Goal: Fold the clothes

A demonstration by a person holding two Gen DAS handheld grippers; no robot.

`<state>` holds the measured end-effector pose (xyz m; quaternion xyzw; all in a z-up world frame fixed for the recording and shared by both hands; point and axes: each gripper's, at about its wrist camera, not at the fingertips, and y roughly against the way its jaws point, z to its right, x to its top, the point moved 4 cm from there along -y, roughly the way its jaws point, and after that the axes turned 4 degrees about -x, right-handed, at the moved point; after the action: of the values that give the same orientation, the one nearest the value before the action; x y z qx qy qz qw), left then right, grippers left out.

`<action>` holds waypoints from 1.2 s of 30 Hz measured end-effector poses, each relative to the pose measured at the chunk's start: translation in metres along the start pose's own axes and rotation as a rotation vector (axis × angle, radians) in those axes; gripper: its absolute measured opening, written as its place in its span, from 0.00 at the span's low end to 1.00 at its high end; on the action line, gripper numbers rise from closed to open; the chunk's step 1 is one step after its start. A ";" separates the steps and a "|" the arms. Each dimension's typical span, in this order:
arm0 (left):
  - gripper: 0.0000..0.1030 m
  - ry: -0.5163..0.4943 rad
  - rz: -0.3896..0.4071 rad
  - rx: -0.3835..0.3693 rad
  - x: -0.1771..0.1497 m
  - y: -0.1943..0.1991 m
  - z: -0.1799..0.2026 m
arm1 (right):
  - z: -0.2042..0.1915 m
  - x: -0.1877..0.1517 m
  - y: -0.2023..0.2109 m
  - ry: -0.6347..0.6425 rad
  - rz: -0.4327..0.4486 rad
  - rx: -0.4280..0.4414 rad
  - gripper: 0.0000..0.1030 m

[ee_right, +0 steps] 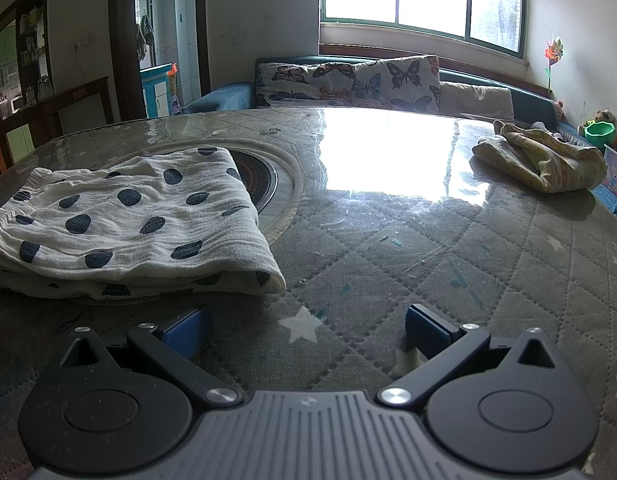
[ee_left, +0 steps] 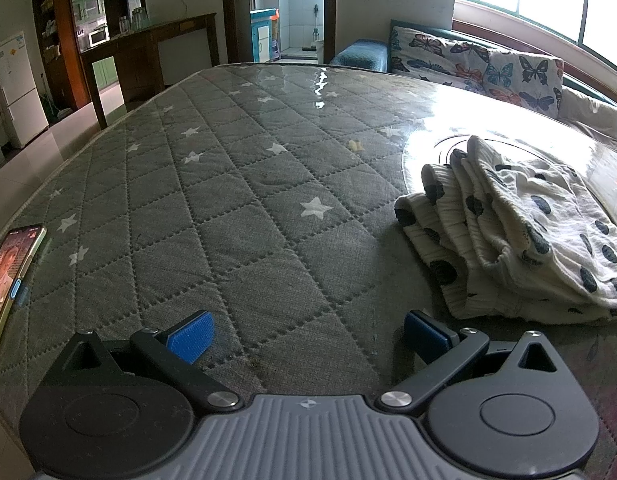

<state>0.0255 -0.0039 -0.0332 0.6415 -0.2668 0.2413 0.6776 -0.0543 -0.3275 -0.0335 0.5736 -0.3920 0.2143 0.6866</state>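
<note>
The left gripper point(ee_left: 308, 336) has a ribbed grey body at 6 o'clock with a small cross mark, two black round housings at 7 and 5 o'clock, black link arms with silver screws, and blue ribbed pads point(ee_left: 192, 338). The right gripper point(ee_right: 306, 330) is built alike: grey ribbed centre, black discs, silver screws, blue pads point(ee_right: 426, 330)

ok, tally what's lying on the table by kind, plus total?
Folded polka-dot garment: 1
Crumpled yellowish garment: 1
Phone: 1
Total: 3, all on the quilted table cover. Both hand-held grippers (left, right) are open and hold nothing.
</note>
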 end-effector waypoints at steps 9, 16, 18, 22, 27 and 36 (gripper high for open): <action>1.00 -0.018 0.012 -0.004 -0.010 -0.006 0.013 | 0.000 0.000 0.001 0.001 -0.001 -0.001 1.00; 1.00 -0.025 0.002 -0.002 -0.014 -0.013 0.022 | -0.001 0.000 0.002 0.002 0.000 -0.001 1.00; 1.00 -0.026 -0.009 -0.003 -0.012 -0.016 0.024 | -0.001 0.000 0.001 0.002 0.000 -0.002 1.00; 1.00 -0.020 -0.027 0.001 -0.008 -0.019 0.027 | -0.001 -0.001 0.001 0.003 0.000 -0.002 1.00; 1.00 -0.017 -0.038 0.002 -0.013 -0.020 0.033 | 0.001 -0.001 0.001 0.003 -0.001 -0.003 1.00; 1.00 -0.012 -0.060 0.002 -0.008 -0.025 0.039 | 0.000 -0.001 0.001 0.004 -0.001 -0.003 1.00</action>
<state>0.0342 -0.0438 -0.0553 0.6514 -0.2514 0.2170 0.6821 -0.0554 -0.3270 -0.0341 0.5722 -0.3909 0.2146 0.6883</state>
